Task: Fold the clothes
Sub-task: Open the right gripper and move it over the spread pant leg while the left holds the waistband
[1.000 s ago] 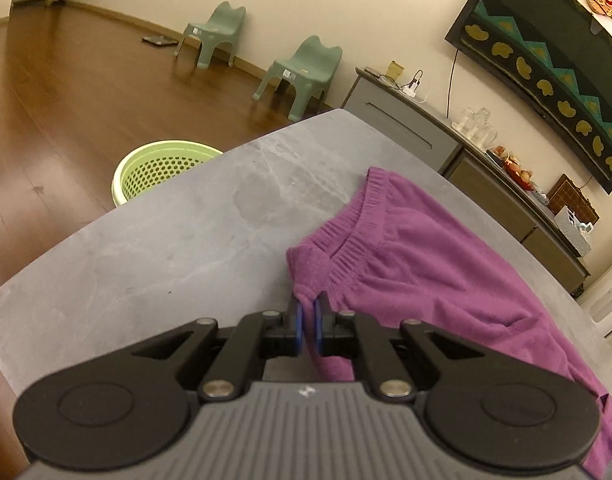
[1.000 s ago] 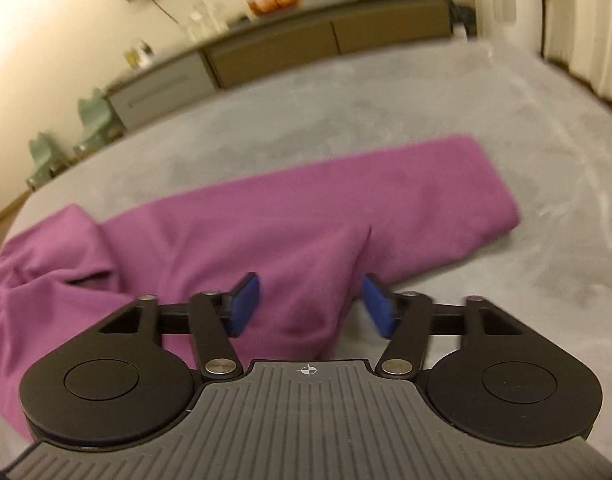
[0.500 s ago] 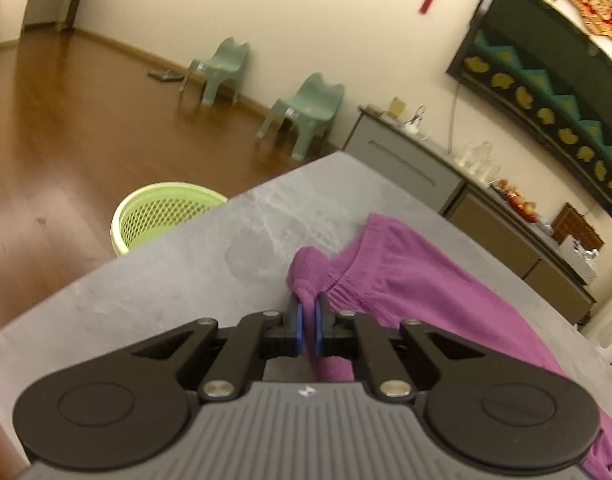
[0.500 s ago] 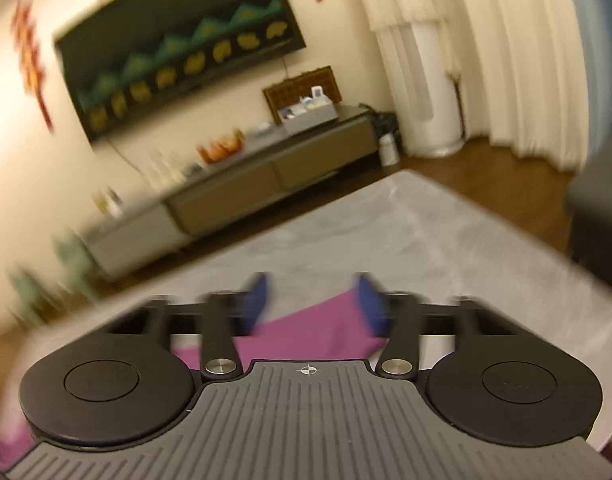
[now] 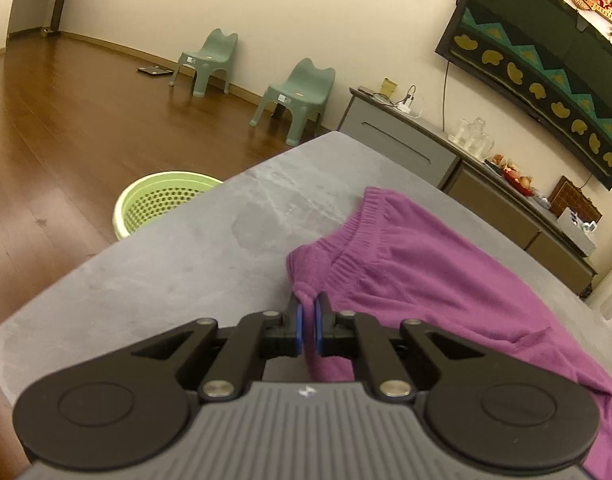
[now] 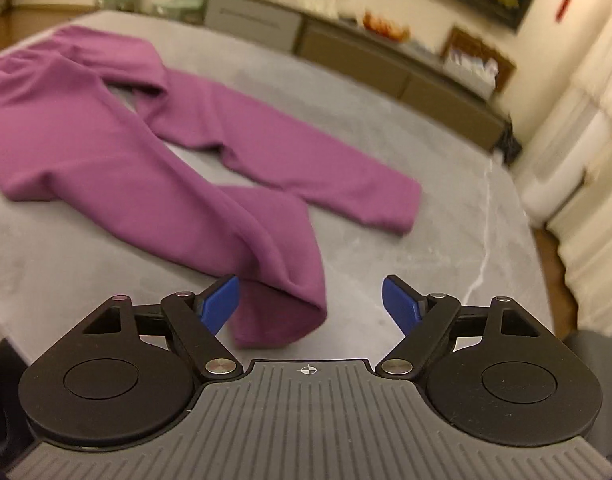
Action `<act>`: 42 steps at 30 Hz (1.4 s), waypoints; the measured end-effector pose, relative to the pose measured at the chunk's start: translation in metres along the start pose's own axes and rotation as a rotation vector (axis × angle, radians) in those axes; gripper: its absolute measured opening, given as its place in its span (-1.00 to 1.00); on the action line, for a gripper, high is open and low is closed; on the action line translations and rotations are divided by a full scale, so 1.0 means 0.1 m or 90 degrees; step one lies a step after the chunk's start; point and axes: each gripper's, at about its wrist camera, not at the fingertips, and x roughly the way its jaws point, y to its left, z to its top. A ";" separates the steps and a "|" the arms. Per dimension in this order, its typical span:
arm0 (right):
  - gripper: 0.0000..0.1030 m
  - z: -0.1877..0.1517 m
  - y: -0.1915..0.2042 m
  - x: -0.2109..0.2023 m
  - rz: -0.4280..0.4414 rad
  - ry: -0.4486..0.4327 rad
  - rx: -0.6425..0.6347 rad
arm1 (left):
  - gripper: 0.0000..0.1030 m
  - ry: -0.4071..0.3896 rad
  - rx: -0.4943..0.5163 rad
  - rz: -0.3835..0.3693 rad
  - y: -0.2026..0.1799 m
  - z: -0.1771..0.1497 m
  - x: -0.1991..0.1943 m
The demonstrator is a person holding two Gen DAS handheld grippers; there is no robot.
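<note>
With the purple trousers (image 6: pixel 118 148) spread on the grey table (image 5: pixel 154 280), their waistband corner near its left edge was pinched in the closed left gripper (image 5: pixel 306 322), while the wide-open, empty right gripper (image 6: pixel 309 300) risked missing the near cuff (image 6: pixel 280 316), skewing the fold.

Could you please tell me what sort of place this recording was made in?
Probably a home living room: two small green chairs on a wooden floor, a low sideboard along the wall, and a laundry basket beside the grey table.

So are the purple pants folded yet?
Not yet: the purple pants lie spread on the table, legs apart; left gripper pinches the waistband.
</note>
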 end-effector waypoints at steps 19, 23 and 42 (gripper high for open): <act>-0.22 0.71 -1.74 0.21 -0.004 0.190 0.158 | -0.88 0.017 0.053 0.072 -0.18 0.13 0.08; -0.14 0.54 -1.14 0.01 0.110 0.128 0.124 | -0.87 0.022 0.117 0.083 -0.22 -0.03 -0.02; -0.47 -0.18 -0.63 0.15 0.146 0.187 0.090 | -0.88 0.019 0.066 0.072 -0.18 0.00 -0.01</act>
